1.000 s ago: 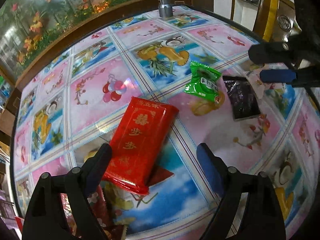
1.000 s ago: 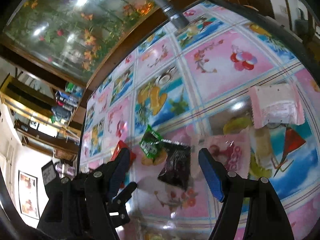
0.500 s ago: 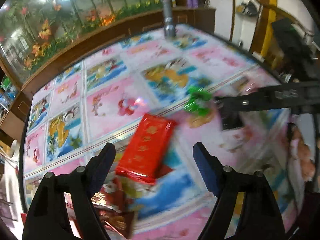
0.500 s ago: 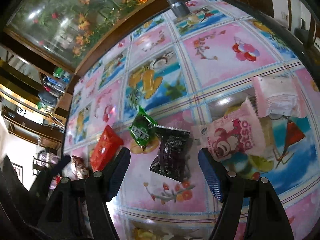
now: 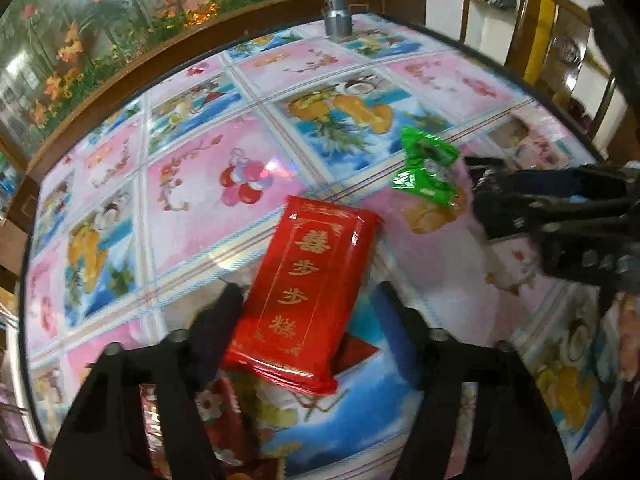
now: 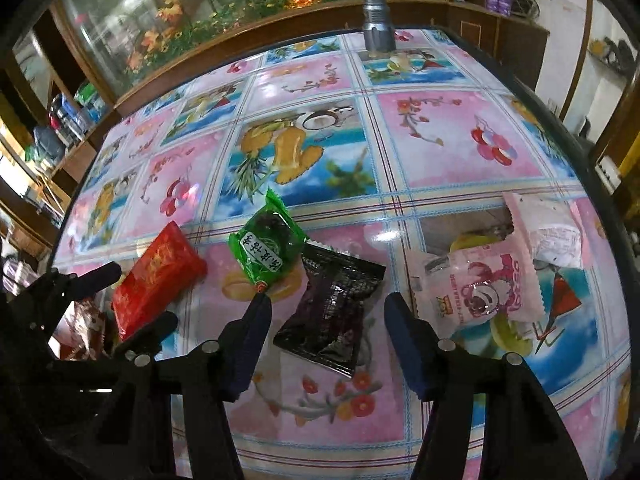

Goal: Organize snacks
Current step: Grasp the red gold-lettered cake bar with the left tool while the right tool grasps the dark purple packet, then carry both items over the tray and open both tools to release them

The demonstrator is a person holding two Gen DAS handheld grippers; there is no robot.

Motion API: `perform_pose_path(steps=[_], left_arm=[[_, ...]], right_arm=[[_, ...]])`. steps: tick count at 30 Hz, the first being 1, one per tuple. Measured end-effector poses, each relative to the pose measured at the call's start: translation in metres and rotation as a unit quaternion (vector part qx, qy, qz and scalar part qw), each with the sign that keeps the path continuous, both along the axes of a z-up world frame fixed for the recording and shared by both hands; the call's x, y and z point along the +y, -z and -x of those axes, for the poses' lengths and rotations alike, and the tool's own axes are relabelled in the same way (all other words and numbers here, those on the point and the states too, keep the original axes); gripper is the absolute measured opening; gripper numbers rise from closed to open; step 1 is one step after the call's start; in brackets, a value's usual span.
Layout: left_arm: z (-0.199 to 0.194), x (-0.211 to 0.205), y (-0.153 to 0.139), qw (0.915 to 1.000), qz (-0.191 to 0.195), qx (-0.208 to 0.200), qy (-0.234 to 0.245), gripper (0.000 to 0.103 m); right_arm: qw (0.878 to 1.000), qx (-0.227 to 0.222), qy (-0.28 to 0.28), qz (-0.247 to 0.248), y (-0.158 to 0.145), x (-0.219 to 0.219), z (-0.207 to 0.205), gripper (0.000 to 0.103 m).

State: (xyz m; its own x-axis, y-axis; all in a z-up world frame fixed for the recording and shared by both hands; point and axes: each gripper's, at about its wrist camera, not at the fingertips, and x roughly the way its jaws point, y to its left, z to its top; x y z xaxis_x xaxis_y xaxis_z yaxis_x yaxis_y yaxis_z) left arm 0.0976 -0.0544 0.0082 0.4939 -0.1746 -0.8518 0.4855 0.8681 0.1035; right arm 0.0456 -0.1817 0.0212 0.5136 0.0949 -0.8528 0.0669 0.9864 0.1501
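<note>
Currently listed, from the nearest snack outward.

Item 1: black packet (image 6: pixel 330 312), flat on the counter (image 6: pixel 440 152), lying between the spread fingers of the right hand-held gripper (image 6: pixel 328 328); neither pad appears to touch it.

Item 2: red packet (image 5: pixel 308 292), long, gold lettering, flat on the counter, its near end between the spread fingers of the left hand-held gripper (image 5: pixel 310 312), closer to the left finger. Nothing is pinched by either tool.

Item 3: green packet (image 6: pixel 267 249), just ahead and left of the right hand-held gripper, one corner touching or just beside the black packet; which cannot be told.

Item 4: pink bear-print packet (image 6: pixel 480 288), just right of the right finger, overlapping a white-pink packet (image 6: pixel 548 228) beyond it.

Item 5: dark floral wrapper (image 5: pixel 216 420), under the left hand-held gripper, partly hidden.

Item 6: grey metal post (image 6: pixel 374 8), far ahead at the counter's back edge.

Handling note, as judgement: the step in hand looks like a pickup of the black and red packets. Lower each tool until the pads straddle the packet's narrow width, centre it, then close gently; the film is slippery and crushable. Keep the right tool clear of the green packet's corner so it is not dragged along.
</note>
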Motion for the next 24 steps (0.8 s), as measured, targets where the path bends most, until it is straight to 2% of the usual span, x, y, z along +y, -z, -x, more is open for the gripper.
perform_pose_path(steps=[2, 5, 8, 10, 15, 18, 24], left_arm=[[0.002, -0.001, 0.000, 0.9996, 0.023, 0.015, 0.006, 0.045], [0.008, -0.009, -0.001, 0.9995, 0.022, 0.015, 0.013, 0.044], [0.018, -0.016, -0.001, 0.9995, 0.022, 0.012, 0.016, 0.044], [0.025, -0.018, -0.001, 0.9996, 0.027, 0.011, 0.004, 0.044], [0.043, -0.010, -0.001, 0.9979, 0.048, 0.014, -0.042, 0.044], [0.057, -0.002, -0.003, 0.9954, 0.071, 0.019, -0.061, 0.044], [0.092, 0.016, -0.012, 0.9921, 0.100, 0.010, -0.075, 0.044]], right_arm=[[1.000, -0.003, -0.004, 0.017, 0.001, 0.004, 0.000, 0.058], [0.998, -0.010, -0.014, 0.055, 0.002, 0.014, 0.000, 0.047], [0.997, -0.015, -0.023, 0.072, 0.003, 0.019, 0.001, 0.043], [0.996, -0.018, -0.027, 0.079, 0.003, 0.019, 0.001, 0.037], [0.995, -0.022, -0.043, 0.087, 0.003, 0.020, 0.001, 0.035], [0.996, -0.019, -0.048, 0.066, 0.002, 0.014, 0.000, 0.031], [0.998, -0.005, -0.052, -0.031, 0.000, -0.008, -0.003, 0.026]])
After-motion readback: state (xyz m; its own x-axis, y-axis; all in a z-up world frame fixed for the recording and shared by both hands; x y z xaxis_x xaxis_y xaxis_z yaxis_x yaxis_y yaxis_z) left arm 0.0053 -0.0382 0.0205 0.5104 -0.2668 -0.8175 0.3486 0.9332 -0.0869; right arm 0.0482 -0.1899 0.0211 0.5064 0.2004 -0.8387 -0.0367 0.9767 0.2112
